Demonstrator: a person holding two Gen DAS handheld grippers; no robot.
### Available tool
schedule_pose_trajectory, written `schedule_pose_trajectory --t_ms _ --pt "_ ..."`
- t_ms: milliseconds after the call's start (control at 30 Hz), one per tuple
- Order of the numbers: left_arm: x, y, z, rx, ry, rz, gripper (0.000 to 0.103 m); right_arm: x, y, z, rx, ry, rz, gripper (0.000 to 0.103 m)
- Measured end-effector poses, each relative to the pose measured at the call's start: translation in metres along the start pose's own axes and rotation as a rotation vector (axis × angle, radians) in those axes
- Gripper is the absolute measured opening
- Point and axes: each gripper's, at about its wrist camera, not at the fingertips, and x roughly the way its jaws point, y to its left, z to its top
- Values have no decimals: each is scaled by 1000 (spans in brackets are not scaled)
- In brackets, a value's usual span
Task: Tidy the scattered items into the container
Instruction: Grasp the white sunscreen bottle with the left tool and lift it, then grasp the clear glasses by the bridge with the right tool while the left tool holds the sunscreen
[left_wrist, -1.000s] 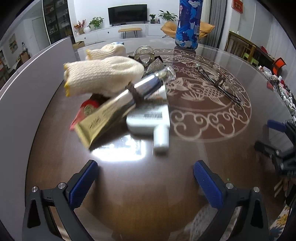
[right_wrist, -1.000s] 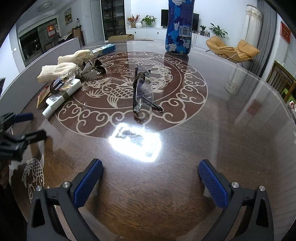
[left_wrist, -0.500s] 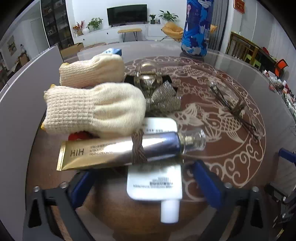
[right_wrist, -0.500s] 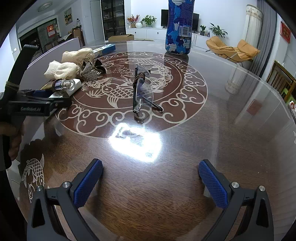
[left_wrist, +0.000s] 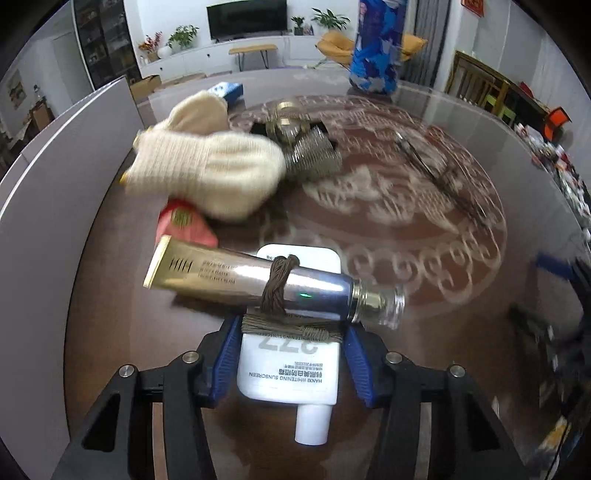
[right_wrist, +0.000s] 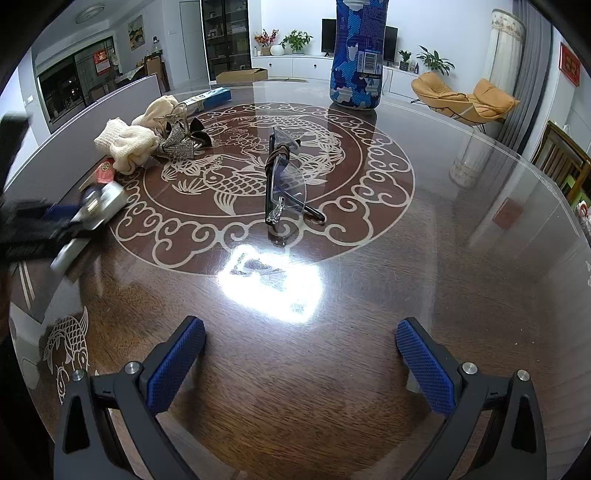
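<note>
We had the left gripper (left_wrist: 290, 354) closed on the white tube (left_wrist: 291, 362), its jaws having just been closing.

The table (right_wrist: 332, 369) spread ahead of both grippers, and the blue container (right_wrist: 356, 55) stood upright at its far edge, well apart from the clutter. The gloves (left_wrist: 207, 173) lay ahead and left of the left gripper, with the sparkly shoe (left_wrist: 306, 151) just beyond them. The glasses (right_wrist: 282, 184) sat straight ahead of the right gripper (right_wrist: 301, 365), near the table's middle. The gold tube (left_wrist: 258, 284) lay crosswise on the white tube, just past the left pads (left_wrist: 225, 354), which pressed the white tube's sides. A brown tie (left_wrist: 277, 284) wrapped the gold tube. Our right gripper hung wide apart, empty, above bare wood.
</note>
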Motion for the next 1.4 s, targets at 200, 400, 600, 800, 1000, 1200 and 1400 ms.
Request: schedule_pose_trajectory --t_ms 200,400,600,800,1000,1200,1400 --pt "-11 -5 -15 8 48 -61 53 0 0 0 0 0 0 103" --pt "8 -6 20 -38 33 -89 53 0 0 0 0 0 0 103" --pt "-5 -40 -2 112 44 -119 53 0 0 0 0 -1 1 103" --pt "-28 -46 -46 196 49 -92 53 1 0 0 0 0 1 103" --pt "-33 -15 -58 57 15 -22 53 1 0 0 0 -1 1 103" --pt "-23 18 -50 -80 -35 49 53 2 0 2 3 -1 3 103" --pt "-22 27 -51 -104 -71 59 53 32 11 40 -39 0 32 103"
